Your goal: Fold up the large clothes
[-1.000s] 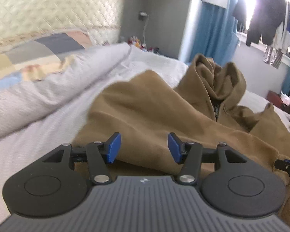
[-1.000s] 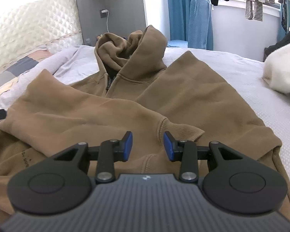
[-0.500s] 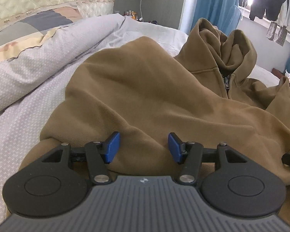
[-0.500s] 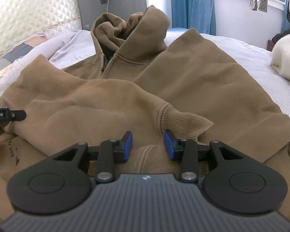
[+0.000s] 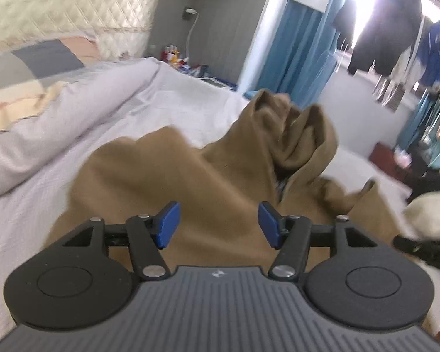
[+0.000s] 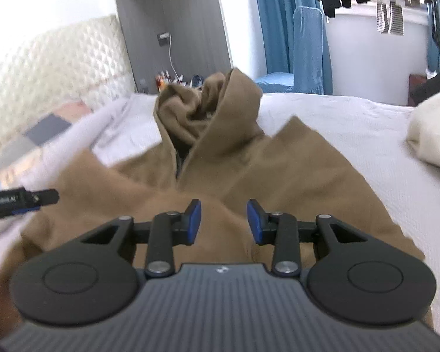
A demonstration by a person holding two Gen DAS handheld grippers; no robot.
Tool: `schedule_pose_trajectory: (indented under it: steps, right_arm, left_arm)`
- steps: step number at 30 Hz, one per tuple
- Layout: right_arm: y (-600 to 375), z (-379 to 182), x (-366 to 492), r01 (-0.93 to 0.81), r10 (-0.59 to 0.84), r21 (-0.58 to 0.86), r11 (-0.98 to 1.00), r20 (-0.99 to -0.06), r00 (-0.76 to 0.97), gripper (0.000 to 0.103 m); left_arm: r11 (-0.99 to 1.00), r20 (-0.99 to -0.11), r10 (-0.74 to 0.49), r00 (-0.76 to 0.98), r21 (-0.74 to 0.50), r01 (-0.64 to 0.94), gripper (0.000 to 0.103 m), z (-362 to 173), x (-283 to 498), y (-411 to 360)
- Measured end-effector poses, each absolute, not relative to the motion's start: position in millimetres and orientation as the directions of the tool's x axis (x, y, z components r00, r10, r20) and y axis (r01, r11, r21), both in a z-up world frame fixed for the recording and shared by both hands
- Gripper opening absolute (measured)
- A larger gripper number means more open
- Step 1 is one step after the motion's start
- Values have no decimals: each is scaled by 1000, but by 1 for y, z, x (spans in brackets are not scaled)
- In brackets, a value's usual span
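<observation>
The left gripper hangs over the near left part of the brown hoodie; its jaws have just been opening further and stand wide with no cloth between the pads. The hoodie lies spread on the white bed, beside a rolled quilt at the left. Its long axis runs from the hem nearest the cameras to the hood, which stands crumpled at the far end, pointing towards the grey wall. A sleeve is folded across the chest. Judged from the thick, slumping fleece, the garment is soft, limp and moderately heavy, not slippery or fragile; it should drape and drag when lifted. Firm holds are likely the ribbed hem and cuff, or the shoulder seams. The right gripper hovers over the middle of the body, jaws narrower, nothing gripped.
</observation>
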State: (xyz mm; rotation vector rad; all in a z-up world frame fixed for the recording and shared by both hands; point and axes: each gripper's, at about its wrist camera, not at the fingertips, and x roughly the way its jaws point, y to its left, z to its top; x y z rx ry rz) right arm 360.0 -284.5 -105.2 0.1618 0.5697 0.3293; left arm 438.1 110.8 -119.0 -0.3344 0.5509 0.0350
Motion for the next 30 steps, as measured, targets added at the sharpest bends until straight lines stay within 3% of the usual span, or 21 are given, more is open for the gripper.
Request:
schedule_pose_trajectory:
  steps: [4,9,11,13,17,21,24,26,27,28,29,30]
  right_arm:
    - [-293,-96,408,-253,397,330,910,-512,762,38]
    - [-275,-89,484,-271,383,279,921,-524,761,41]
    - [-265,-84,518,-285,379,256,924,-502,777,69]
    - [-253,-81,554,-292,375,243,925,-456,807,78]
    - [-230,-81,623,-280,352,227,933,-412,840,78]
    - [-204,-93,684,-208,258,156,966,-479,839,76]
    - [-198,-105,709,-189,235,140,972,-547,803,66]
    - [-198,-107,717,-188,248,163,969,-563,789,40]
    - [-199,-108,718,-198,265,178,964,-569,779,38]
    - [-198,-108,719,-204,270,177,963,-577,771,32]
    - [-196,-107,720,-210,264,160,964,-583,768,17]
    - [-193,-106,718,-222,260,137,965,-593,762,17]
  left_arm:
    - [915,-512,-120,850,-389,-105,67,-114,491,119]
    - [903,-535,-173,827,-421,-83,68,-121,597,127]
    - [901,-510,-195,837,-431,-52,68,-120,634,129]
    - [892,-450,-235,861,-452,7,72,-112,664,134]
    - [883,-463,-312,830,-465,72,76,-112,739,137]
    - [893,-510,-343,789,-437,105,76,-129,792,126]
    - [890,-528,-359,770,-443,110,74,-139,818,122]
    - [875,-518,-391,761,-466,133,56,-140,827,121]
    - [866,-525,-408,747,-482,134,41,-140,830,119]
    - [866,-540,-408,736,-485,125,32,-140,833,117]
    - [874,-557,-400,728,-472,120,28,-137,833,114]
    - [884,-565,-390,727,-452,122,24,-132,831,112]
